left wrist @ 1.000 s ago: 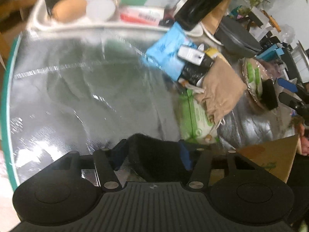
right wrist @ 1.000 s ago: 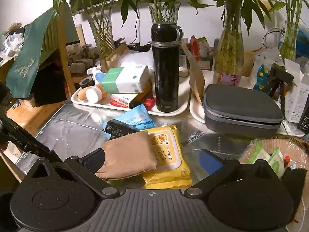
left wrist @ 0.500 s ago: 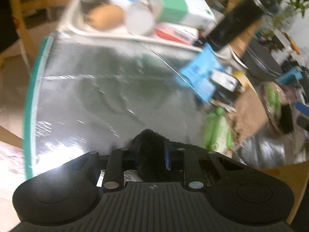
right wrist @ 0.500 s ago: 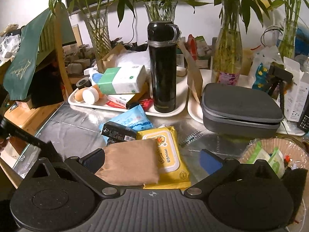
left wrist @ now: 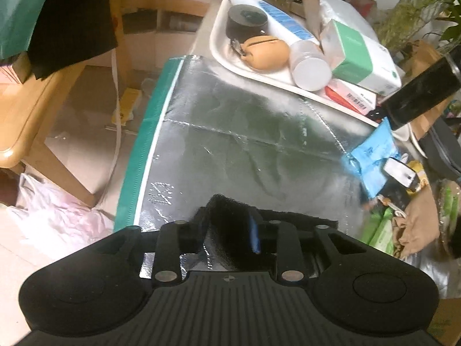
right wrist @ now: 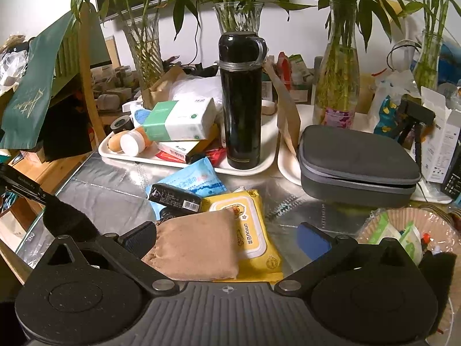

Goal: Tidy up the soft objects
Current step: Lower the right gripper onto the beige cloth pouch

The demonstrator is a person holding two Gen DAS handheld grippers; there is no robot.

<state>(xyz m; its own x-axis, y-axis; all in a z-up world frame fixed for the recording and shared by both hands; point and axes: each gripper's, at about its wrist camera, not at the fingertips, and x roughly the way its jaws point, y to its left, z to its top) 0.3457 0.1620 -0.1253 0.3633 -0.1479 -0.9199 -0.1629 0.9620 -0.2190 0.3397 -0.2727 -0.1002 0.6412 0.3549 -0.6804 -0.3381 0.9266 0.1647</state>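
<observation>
**Colours and patterns recorded**

Table cover (left wrist: pixel 230 132) was silver foil, green-edged. Held cloth (left wrist: pixel 230 230) was black. Pouch (right wrist: pixel 198 245) was tan. Wipes pack (right wrist: pixel 253 230) was yellow; packet (right wrist: pixel 196 180) blue; flask (right wrist: pixel 242 101) black; case (right wrist: pixel 357 161) grey.

Green packets (left wrist: pixel 383 227) half under the tan pouch (left wrist: pixel 417 227); basket (right wrist: pixel 449 230) cut off at frame edge
</observation>
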